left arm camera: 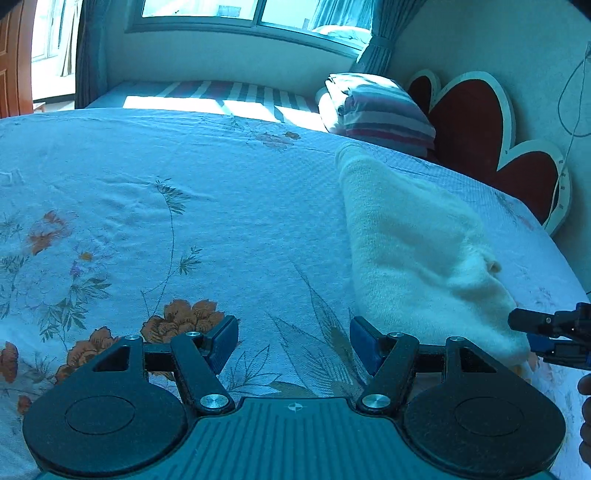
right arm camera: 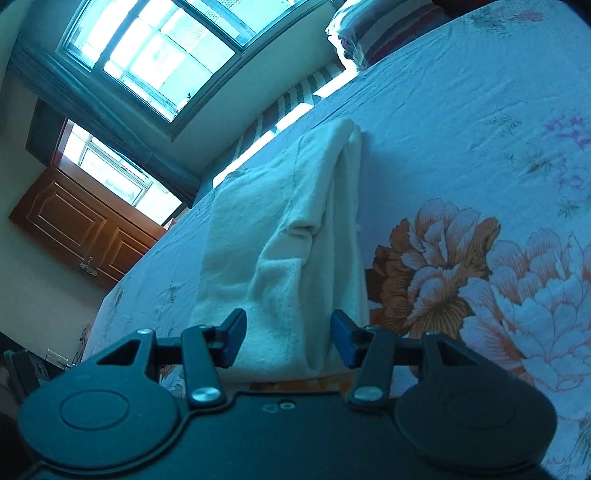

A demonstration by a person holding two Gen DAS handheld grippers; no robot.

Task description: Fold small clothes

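Looking down the left wrist view first: the left gripper [left arm camera: 293,341] has its blue pads spread wide with nothing between them, just floral bedsheet [left arm camera: 184,206] underneath. The white garment [left arm camera: 417,251] lies on the bed off toward 2 o'clock from the tongs, a long folded strip running up toward 12, its near end just beside the right-hand pad. There's a small flap or corner sticking up along its right edge. At about 3 o'clock, right at the frame edge, the right gripper [left arm camera: 524,332] pokes in at the garment's near corner. From here it's too cut off to say if it's actually touching the fabric. A bit of the person's hand [left arm camera: 585,417] shows below it at 4 o'clock. Farther back at 1 o'clock there's a striped pillow [left arm camera: 384,110], a red heart-shaped headboard [left arm camera: 476,122] behind it, and a window [left arm camera: 251,14] at 12.

Right wrist view next: the right gripper [right arm camera: 288,338] is partly open, pads apart, and the near end of the white garment [right arm camera: 288,236] sits in the gap between them. The pads don't look pressed into the cloth, so I'd call it open around the fabric, not pinching. The garment stretches away toward 12, folded lengthwise with a sleeve-like layer on top. Big orange flowers printed on the sheet sit at 3 o'clock, a wooden door [right arm camera: 85,229] at 9, and windows at 11.
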